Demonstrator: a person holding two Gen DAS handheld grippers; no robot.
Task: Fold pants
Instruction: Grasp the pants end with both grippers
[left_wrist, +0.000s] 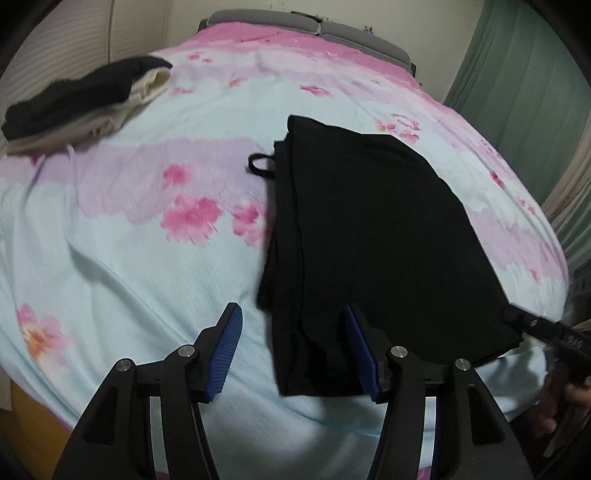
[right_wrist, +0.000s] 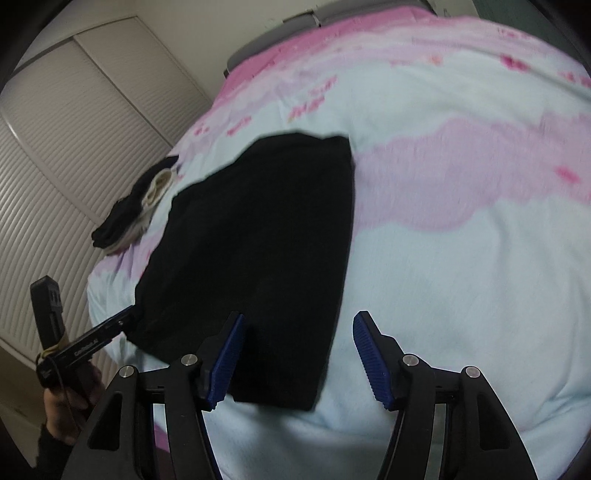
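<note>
Black pants (left_wrist: 373, 236) lie folded in a long flat stack on the flowered bedspread (left_wrist: 147, 258); a small loop sticks out at the far left edge. They also show in the right wrist view (right_wrist: 251, 243). My left gripper (left_wrist: 293, 354) is open and empty, just above the near left corner of the pants. My right gripper (right_wrist: 299, 354) is open and empty over the near right corner. The left gripper's side (right_wrist: 92, 339) shows at the pants' left edge in the right wrist view.
A pile of black and cream clothes (left_wrist: 81, 103) lies at the far left of the bed, also in the right wrist view (right_wrist: 140, 206). A grey headboard (left_wrist: 314, 26) is at the back. Slatted closet doors (right_wrist: 55, 147) stand left; a green curtain (left_wrist: 524, 74) hangs right.
</note>
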